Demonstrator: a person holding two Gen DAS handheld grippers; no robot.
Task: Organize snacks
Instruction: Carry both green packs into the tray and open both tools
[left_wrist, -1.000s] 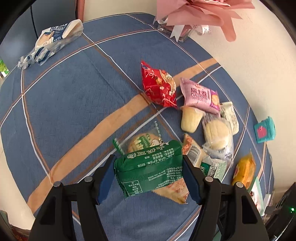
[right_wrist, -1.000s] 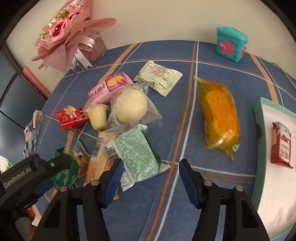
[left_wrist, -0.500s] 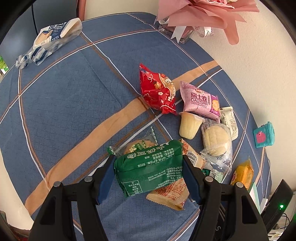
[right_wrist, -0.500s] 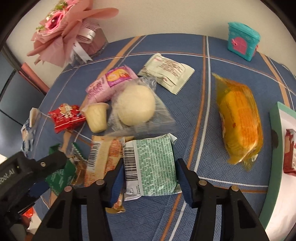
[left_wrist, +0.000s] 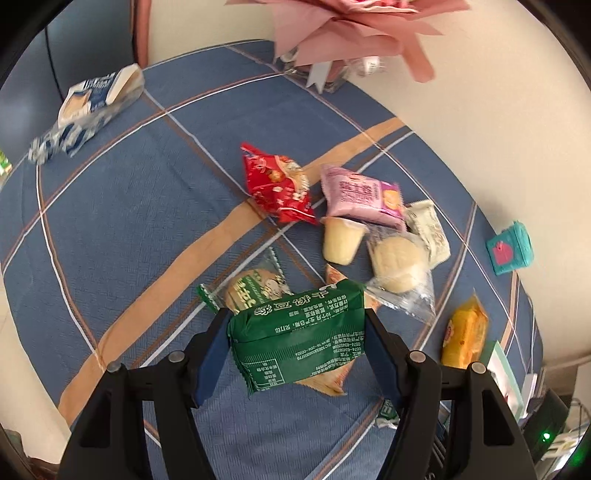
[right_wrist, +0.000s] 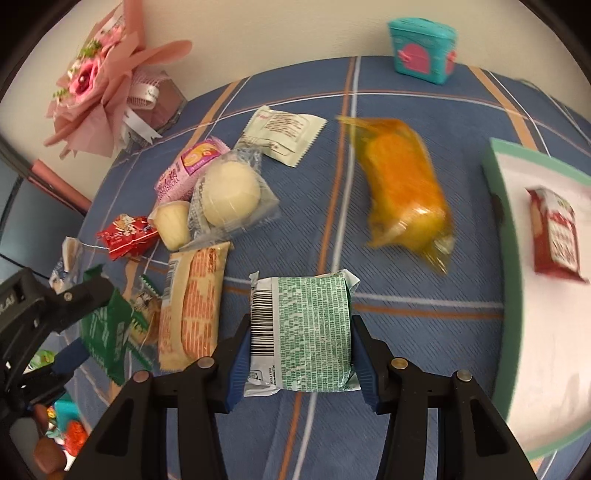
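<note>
Nearest, left tongs (left_wrist: 297, 341): pinching a dark green snack packet (left_wrist: 299, 338), lifted off the blue plaid worktop (left_wrist: 110, 229). Right tongs (right_wrist: 301, 352): pinching a pale green barcoded packet (right_wrist: 303, 332) by its sides. Just beyond: round biscuit in a green-edged wrapper (left_wrist: 255, 286); orange-and-cream wafer pack (right_wrist: 194, 306). Mid-worktop: jelly cup (left_wrist: 341, 242), clear-bagged bun (left_wrist: 399, 264), red packet (left_wrist: 279, 188), pink swiss-roll packet (left_wrist: 362, 195), yellow cake bag (right_wrist: 402, 188). Right edge: mint-rimmed tray (right_wrist: 504, 236) bearing a red packet. Farthest: teal box (right_wrist: 423, 46), pink bouquet (right_wrist: 99, 85).
</note>
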